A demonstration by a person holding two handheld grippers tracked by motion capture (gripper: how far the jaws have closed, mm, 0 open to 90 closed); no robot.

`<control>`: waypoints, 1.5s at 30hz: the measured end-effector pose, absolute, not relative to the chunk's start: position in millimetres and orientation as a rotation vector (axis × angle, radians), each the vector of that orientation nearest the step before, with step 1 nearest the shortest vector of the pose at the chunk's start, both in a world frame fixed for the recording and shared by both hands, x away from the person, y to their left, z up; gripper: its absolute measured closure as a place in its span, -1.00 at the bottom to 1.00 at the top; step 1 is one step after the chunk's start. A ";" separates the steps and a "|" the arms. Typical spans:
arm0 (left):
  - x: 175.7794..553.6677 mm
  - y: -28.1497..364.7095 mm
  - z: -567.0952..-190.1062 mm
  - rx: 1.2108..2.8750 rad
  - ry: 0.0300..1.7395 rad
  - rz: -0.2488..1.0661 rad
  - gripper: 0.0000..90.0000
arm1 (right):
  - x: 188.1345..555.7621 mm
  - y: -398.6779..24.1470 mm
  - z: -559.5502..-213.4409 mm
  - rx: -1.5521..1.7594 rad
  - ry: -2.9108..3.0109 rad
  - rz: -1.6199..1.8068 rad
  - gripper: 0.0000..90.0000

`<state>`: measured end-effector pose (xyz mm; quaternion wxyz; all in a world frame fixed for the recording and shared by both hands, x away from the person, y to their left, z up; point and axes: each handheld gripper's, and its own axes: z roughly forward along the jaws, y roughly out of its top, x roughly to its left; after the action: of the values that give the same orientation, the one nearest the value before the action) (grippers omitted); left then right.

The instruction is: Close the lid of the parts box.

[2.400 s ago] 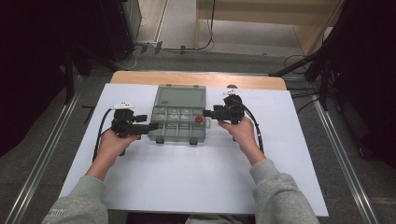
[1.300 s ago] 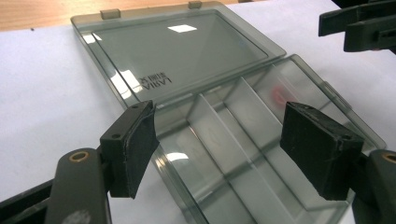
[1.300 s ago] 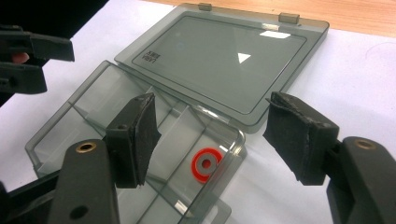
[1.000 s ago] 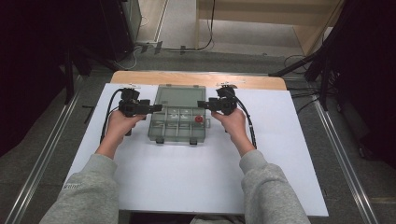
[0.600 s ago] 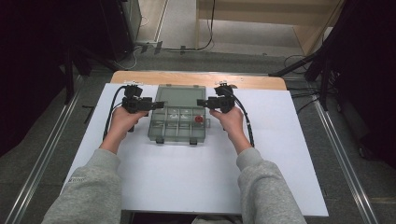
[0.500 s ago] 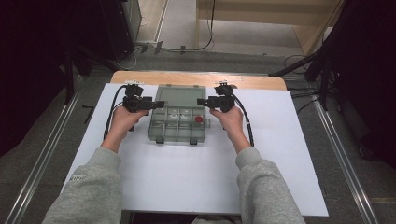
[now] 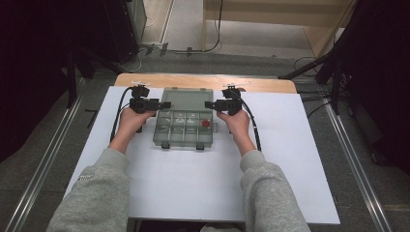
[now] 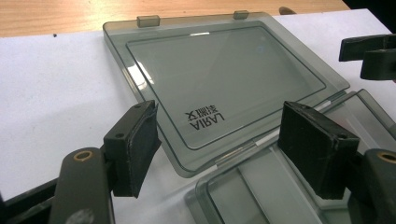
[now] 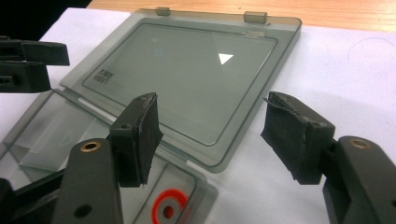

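Observation:
A smoky clear organizer box lies open mid-table: its compartment base is nearer me, and its lid is folded flat on the far side. A red ring sits in a right-hand compartment. My left gripper is at the lid's left edge, open, with the lid's near corner lying between its pads untouched. My right gripper stands open at the lid's right edge, over the hinge corner. In each gripper view the other gripper's jaws show beyond the lid.
A white sheet covers the table, with a wooden strip along the far edge just behind the lid's two latches. Black cables trail from both grippers past the forearms. Metal rails and floor cables flank the table.
Both hands have moved away from me, from beside the box's base to beside the flat lid. In the last second the left gripper edged in toward the lid; the right barely shifted.

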<state>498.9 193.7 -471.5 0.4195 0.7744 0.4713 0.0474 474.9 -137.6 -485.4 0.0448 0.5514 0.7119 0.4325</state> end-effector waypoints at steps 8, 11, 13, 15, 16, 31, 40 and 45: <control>502.2 188.2 -477.3 1.931 1.194 0.136 -0.37 | 480.8 -135.7 -494.2 1.726 2.160 1.320 -0.16; 503.0 188.3 -478.4 1.923 1.210 0.144 -0.37 | 482.4 -134.3 -498.0 1.737 2.153 1.316 -0.15; 503.5 188.7 -479.6 1.919 1.218 0.145 -0.37 | 483.4 -134.1 -500.2 1.754 2.142 1.335 -0.13; 504.2 189.3 -481.2 1.917 1.228 0.143 -0.37 | 484.3 -133.5 -502.0 1.770 2.133 1.353 -0.12; 504.7 189.3 -482.6 1.912 1.230 0.139 -0.37 | 484.7 -133.1 -502.6 1.772 2.129 1.356 -0.12; 509.3 188.2 -495.6 1.915 1.276 0.099 -0.30 | 489.0 -125.7 -513.0 1.793 2.149 1.303 -0.07; 510.9 190.0 -499.6 1.892 1.289 0.078 -0.26 | 489.7 -126.3 -513.1 1.806 2.145 1.304 -0.05; 510.6 187.7 -500.2 1.896 1.282 0.094 -0.26 | 489.3 -126.9 -513.3 1.818 2.153 1.320 -0.03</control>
<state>510.6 187.7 -500.2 0.4129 0.7539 0.5097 0.0372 489.3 -126.9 -513.3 0.0149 0.5843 0.6917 0.4243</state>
